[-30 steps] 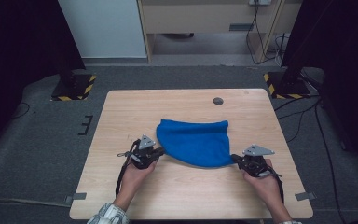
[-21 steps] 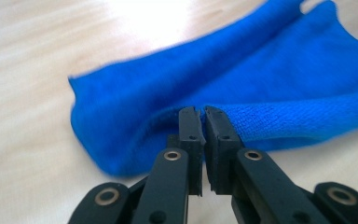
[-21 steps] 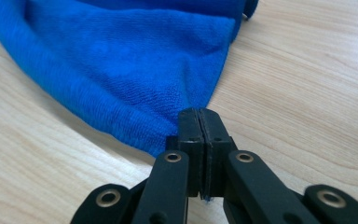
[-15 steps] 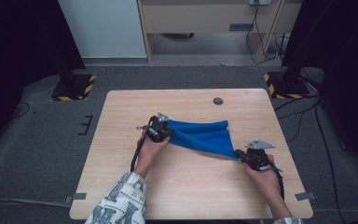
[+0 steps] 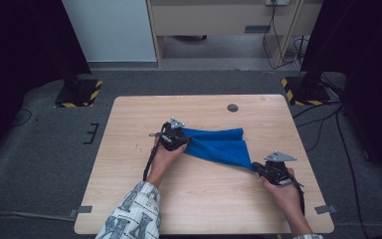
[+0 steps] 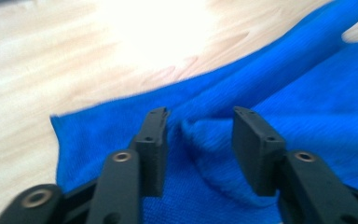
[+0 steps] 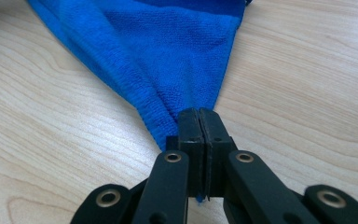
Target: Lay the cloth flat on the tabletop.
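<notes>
Pale wooden table carries a blue cloth folded near its middle. Left gripper sits at the cloth's far-left end; its jaws have just been opening, fabric between them unpinched. Right gripper is clamped tight on the cloth's near-right corner.

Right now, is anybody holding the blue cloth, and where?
The right gripper pinches one corner of the blue cloth. The left gripper has just opened; cloth lies between its jaws, unpinched.
</notes>
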A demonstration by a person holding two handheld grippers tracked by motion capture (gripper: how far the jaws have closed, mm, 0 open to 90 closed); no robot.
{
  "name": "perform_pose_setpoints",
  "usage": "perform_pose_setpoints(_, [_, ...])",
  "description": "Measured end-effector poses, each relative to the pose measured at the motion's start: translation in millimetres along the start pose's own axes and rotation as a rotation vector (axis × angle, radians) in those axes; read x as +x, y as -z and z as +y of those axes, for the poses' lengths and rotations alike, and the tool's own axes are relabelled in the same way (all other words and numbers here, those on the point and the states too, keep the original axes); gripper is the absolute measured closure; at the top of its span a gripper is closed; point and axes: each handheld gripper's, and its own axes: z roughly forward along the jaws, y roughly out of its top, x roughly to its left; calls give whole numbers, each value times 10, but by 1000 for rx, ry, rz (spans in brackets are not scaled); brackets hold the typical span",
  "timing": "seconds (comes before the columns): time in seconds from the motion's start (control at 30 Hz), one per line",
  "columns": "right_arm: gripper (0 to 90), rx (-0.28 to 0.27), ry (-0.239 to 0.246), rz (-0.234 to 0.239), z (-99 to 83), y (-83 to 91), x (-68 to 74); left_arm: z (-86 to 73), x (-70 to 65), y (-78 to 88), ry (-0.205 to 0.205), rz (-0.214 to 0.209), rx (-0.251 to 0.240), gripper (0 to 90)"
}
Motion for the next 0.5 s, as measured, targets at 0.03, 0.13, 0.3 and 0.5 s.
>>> perform_pose_setpoints(0.03, [887,6,2,2,-2,2,3,11,-12,32,-5,-3,-5,527])
perform_pose_setpoints(0.13, [887,3,4,0,-2,11,18,-8,-68,115,-9,-7,-14,528])
perform_pose_setpoints(0.3, [887,3,11,3,-6,37,40,-116,-144,151,-27,-7,6,571])
perform_pose_setpoints(0.5, [887,4,18,7,-6,49,60,-241,-176,15,-37,-5,50,553])
